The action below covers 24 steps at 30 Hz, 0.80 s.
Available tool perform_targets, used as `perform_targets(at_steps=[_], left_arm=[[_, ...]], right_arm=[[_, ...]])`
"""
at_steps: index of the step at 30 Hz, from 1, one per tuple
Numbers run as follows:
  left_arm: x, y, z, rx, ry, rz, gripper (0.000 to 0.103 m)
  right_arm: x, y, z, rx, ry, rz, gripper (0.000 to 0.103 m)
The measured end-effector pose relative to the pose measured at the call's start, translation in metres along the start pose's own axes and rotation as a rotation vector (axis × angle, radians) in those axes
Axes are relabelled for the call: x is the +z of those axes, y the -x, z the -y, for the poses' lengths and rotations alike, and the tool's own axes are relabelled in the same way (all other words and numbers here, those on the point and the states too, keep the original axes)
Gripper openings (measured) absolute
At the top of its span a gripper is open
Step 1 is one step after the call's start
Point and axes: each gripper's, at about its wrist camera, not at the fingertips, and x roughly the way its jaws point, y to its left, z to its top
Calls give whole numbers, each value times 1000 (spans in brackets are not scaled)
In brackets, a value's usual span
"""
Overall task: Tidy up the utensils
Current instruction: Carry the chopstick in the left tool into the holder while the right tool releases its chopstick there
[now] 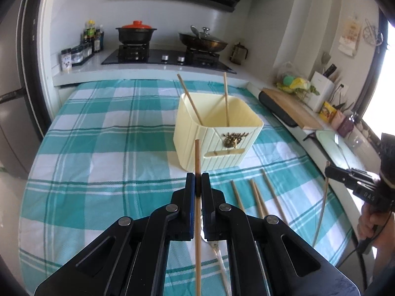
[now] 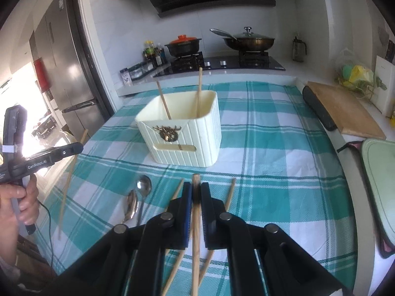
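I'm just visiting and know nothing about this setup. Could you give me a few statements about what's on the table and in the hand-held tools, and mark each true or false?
1. Each tool grips a chopstick. True: the left tool is shut on one chopstick, the right tool on another.
2. The cream bin is empty. False: two chopsticks already stand in it.
3. Two spoons lie on the checked cloth. True.
4. All chopsticks have been picked up. False: several lie loose on the cloth.
5. The pot lid on the stove is blue. False: it is red-orange.
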Motion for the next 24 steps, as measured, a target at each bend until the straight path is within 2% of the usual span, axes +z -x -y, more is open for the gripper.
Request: perform_targets(at_steps=[15,20,24], left_arm=[[4,60,20,-27,-16,134,2],[28,72,31,-42,-39,185,2],[66,74,38,-44,-51,233,2]], right_arm=[[5,60,-32,-18,58,163,7],[28,64,-35,-22,55,214,7],[66,60,-37,-9,59,261,7]])
